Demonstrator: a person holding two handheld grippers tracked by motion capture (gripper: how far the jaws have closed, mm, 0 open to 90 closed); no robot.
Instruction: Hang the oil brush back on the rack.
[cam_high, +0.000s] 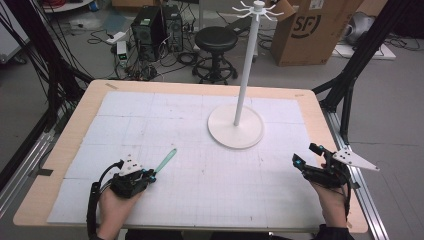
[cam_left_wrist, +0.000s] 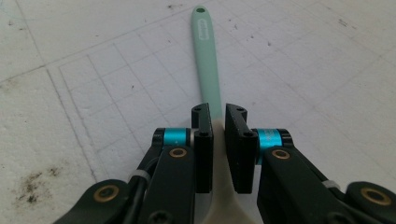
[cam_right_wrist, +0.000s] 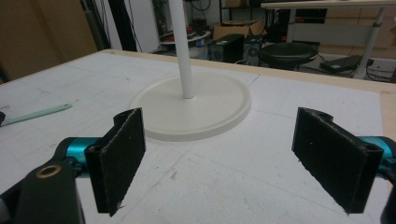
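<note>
1. High view: we see the left tool (cam_high: 150, 176) at the near left of the white gridded surface (cam_high: 210, 175), clamped on the mint-green, cream-headed silicone spatula (cam_high: 165, 161), whose handle runs away and rightward toward the white hook stand (cam_high: 236, 125).
2. Left gripper view: the jaws pinch the spatula's neck; its long axis continues straight ahead.
3. Right gripper view: our right tool (cam_right_wrist: 219, 161) gapes wide, empty.

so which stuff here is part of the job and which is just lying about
In the job:
- spatula, pinched in the left tongs
- white hook stand
- right tongs, open and waiting

Lying about:
- stool
- cardboard box
- computer towers
</note>
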